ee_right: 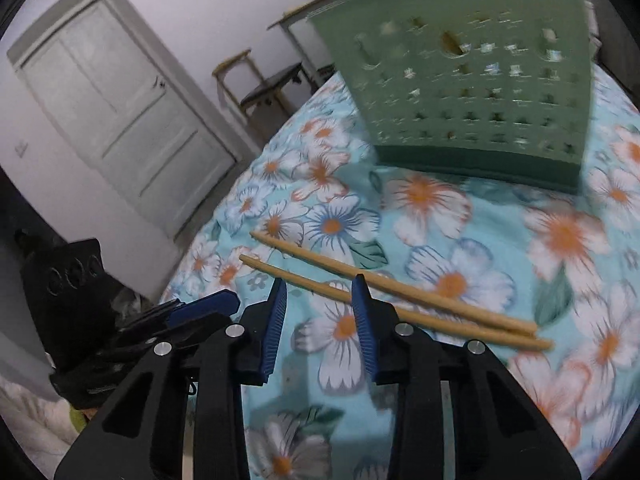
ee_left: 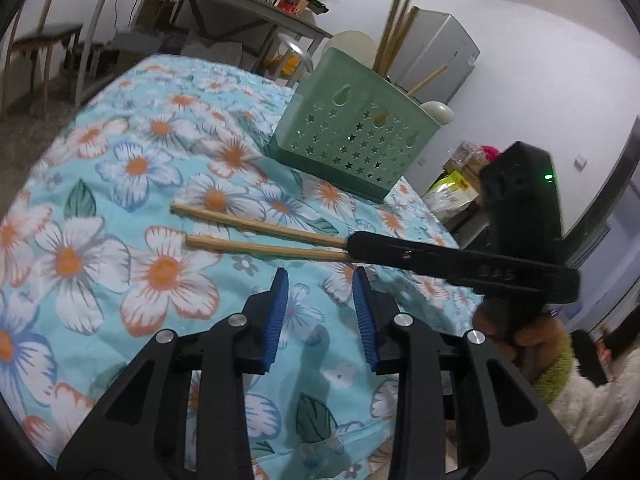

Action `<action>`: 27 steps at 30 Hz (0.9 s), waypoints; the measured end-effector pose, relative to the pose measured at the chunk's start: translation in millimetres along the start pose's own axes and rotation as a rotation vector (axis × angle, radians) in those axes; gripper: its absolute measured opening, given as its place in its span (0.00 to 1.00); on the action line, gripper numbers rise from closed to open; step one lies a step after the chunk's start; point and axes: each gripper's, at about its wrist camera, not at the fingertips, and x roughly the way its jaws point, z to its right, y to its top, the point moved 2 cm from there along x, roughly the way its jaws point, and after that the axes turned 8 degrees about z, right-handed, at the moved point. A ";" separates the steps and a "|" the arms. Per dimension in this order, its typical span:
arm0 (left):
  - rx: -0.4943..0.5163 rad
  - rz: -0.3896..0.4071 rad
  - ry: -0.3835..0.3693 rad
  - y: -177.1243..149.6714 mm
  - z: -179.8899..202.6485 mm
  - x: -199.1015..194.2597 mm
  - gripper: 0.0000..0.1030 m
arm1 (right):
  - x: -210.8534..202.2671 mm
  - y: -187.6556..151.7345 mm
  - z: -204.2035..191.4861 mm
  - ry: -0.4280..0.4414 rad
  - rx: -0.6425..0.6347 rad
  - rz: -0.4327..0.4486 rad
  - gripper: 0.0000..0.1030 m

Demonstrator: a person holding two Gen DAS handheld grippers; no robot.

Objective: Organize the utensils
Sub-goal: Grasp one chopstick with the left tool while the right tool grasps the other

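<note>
Left wrist view alone shows chopsticks and spoons already standing in the green holder (ee_left: 344, 136), while two loose wooden chopsticks (ee_right: 400, 300) lie side by side on the floral cloth (ee_right: 560, 240) before it, right gripper (ee_right: 320, 284) and left gripper (ee_left: 320, 276) both narrowed, empty.

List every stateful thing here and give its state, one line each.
Two loose chopsticks: lying side by side on the floral tablecloth, not yet in the holder.
Green utensil holder: upright, already holding chopsticks and spoons.
Left gripper: partly open, empty.
Right gripper: partly open over the loose chopsticks, gripping nothing.
White door: closed.
</note>
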 end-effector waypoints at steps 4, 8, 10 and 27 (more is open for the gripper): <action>-0.026 -0.012 -0.001 -1.8 -6.5 -0.4 0.28 | 13.6 0.0 -2.4 -0.011 -0.047 -0.063 0.33; -0.060 -0.020 -0.021 -1.8 -14.1 -3.8 0.28 | 11.6 -0.7 -9.6 -0.003 -0.117 -0.110 0.33; -0.099 -0.030 -0.045 -2.0 -18.8 -4.6 0.28 | 12.7 1.0 -10.8 -0.030 -0.162 -0.136 0.33; -0.504 -0.070 -0.090 -7.4 -47.3 7.4 0.31 | -3.1 -22.7 2.6 0.092 -0.025 -0.156 0.35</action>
